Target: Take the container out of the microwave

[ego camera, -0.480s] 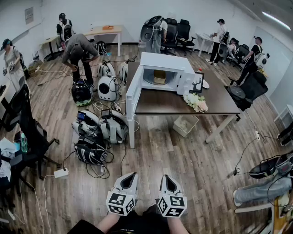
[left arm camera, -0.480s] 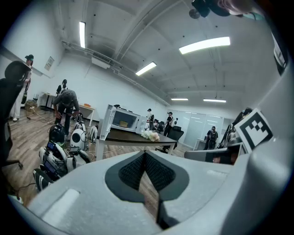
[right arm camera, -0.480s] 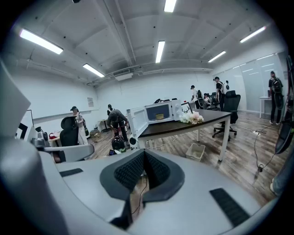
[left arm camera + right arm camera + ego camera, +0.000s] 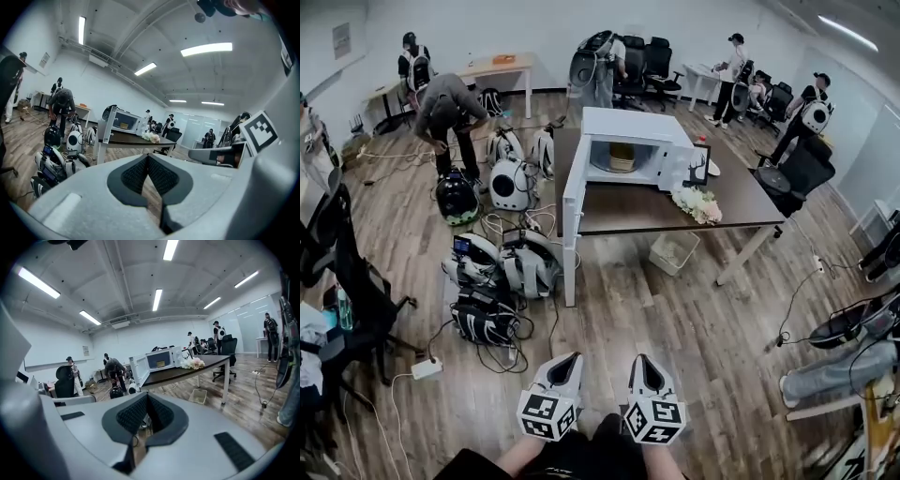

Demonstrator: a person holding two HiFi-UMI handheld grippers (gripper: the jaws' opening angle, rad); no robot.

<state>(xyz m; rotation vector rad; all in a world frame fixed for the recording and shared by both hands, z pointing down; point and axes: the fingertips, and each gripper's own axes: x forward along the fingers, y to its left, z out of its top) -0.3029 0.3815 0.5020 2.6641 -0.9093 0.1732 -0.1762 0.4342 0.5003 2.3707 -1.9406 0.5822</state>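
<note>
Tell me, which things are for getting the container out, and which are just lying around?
For the job: microwave, its open door, the container inside, left tongs, right tongs, both shut.

Just lying about: flowers, picture frame, basket under the table, backpacks.

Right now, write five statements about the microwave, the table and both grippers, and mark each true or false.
1. The container sits inside the microwave. True.
2. The microwave's door is shut. False: the door stands swung open.
3. The left gripper and the right gripper both have their fingers shut on nothing. True.
4. The right gripper touches the microwave. False: both grippers are well short of it, out over the floor.
5. Flowers lie on the table beside the microwave. True.
</note>
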